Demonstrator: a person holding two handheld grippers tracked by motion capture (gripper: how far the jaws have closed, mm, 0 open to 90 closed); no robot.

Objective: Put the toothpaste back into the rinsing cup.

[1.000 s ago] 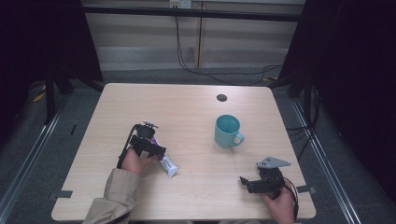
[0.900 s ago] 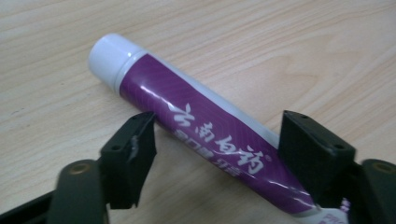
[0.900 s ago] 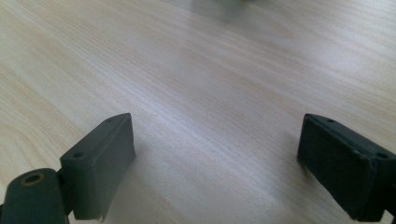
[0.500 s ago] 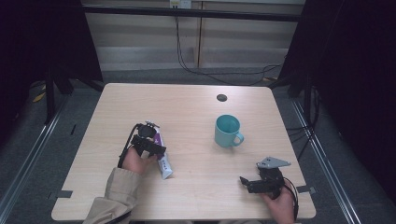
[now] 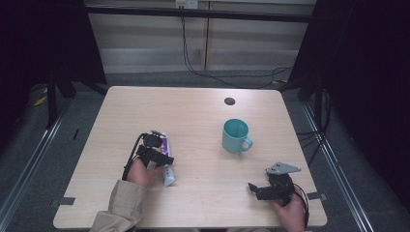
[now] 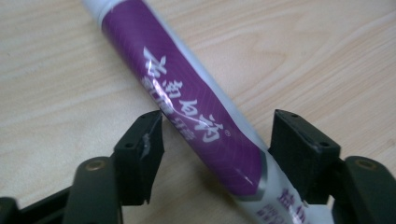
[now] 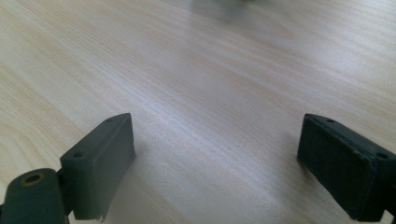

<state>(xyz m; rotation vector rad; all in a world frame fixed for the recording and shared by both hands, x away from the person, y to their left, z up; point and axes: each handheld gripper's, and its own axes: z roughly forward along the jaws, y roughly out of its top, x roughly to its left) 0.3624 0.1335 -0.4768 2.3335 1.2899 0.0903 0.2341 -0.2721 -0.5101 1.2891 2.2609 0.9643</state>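
Observation:
A purple and white toothpaste tube [image 5: 167, 173] lies on the wooden table [image 5: 193, 111] at the front left. My left gripper [image 5: 164, 157] is down on it, held in a hand. In the left gripper view the tube [image 6: 187, 93] runs slantwise between the jaws of the left gripper [image 6: 217, 130]. These have just been closing, and both pads now press on its sides. My right gripper [image 5: 254, 190] rests at the front right, jaws pointing left. In the right gripper view the right gripper [image 7: 215, 135] stands wide open over bare wood, with nothing between its jaws.
A teal mug [image 5: 235, 136] stands upright right of centre, handle toward the front right. A small dark round hole [image 5: 229, 101] sits in the tabletop behind it. Dark frames and cables stand around the table.
The left hand and its gripper shifted slightly, and the tube swung from a slant toward the front right to nearly straight front to back. The right gripper stayed put.

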